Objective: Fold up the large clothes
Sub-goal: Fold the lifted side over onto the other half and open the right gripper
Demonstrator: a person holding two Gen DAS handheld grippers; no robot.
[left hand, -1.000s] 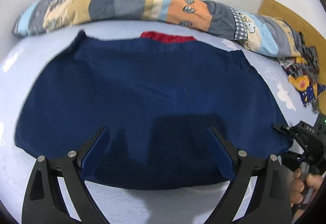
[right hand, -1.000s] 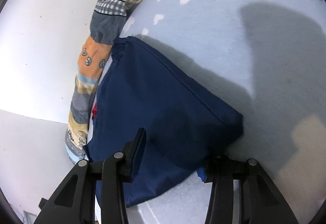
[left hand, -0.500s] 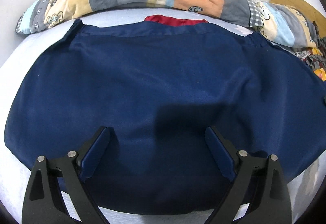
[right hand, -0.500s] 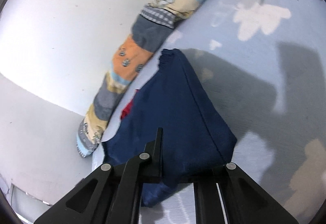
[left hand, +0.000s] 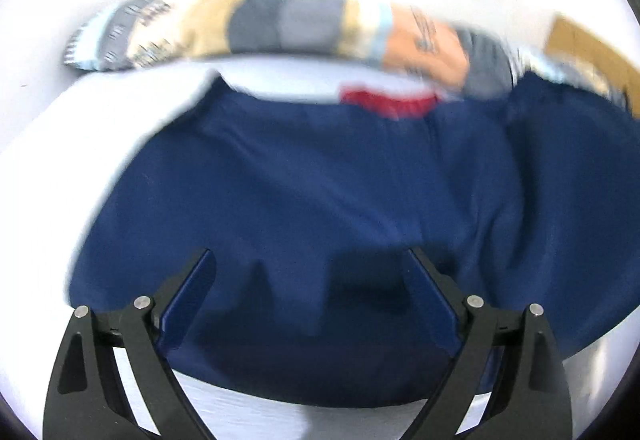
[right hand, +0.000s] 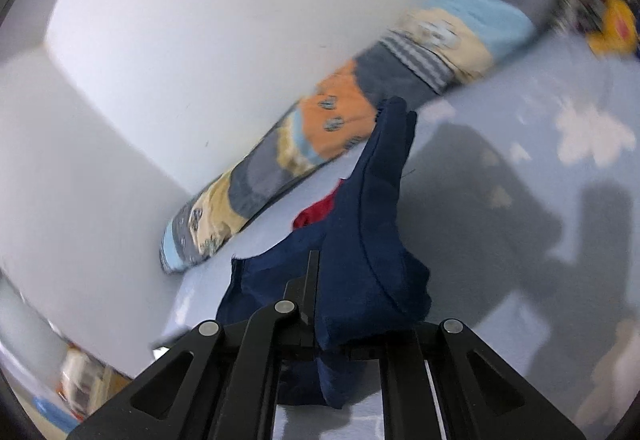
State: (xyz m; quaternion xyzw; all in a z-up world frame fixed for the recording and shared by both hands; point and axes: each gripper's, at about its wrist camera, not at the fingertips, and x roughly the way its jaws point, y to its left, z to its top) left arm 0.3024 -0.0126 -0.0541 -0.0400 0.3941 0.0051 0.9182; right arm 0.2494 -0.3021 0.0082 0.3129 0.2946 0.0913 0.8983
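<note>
Left wrist view: bed carries my navy garment spread toward its far edge beside the patchwork bolster. My right tool pinches a lifted corner for folding over; my left tool hovers wide, empty.

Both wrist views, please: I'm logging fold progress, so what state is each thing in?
navy garment: spread on the bed, right edge lifted clear of the sheet
right gripper: shut on the navy garment, holding its edge up
left gripper: open, fingers apart over the near hem
red garment: partly covered by the navy garment
patchwork bolster: lying along the wall
</note>
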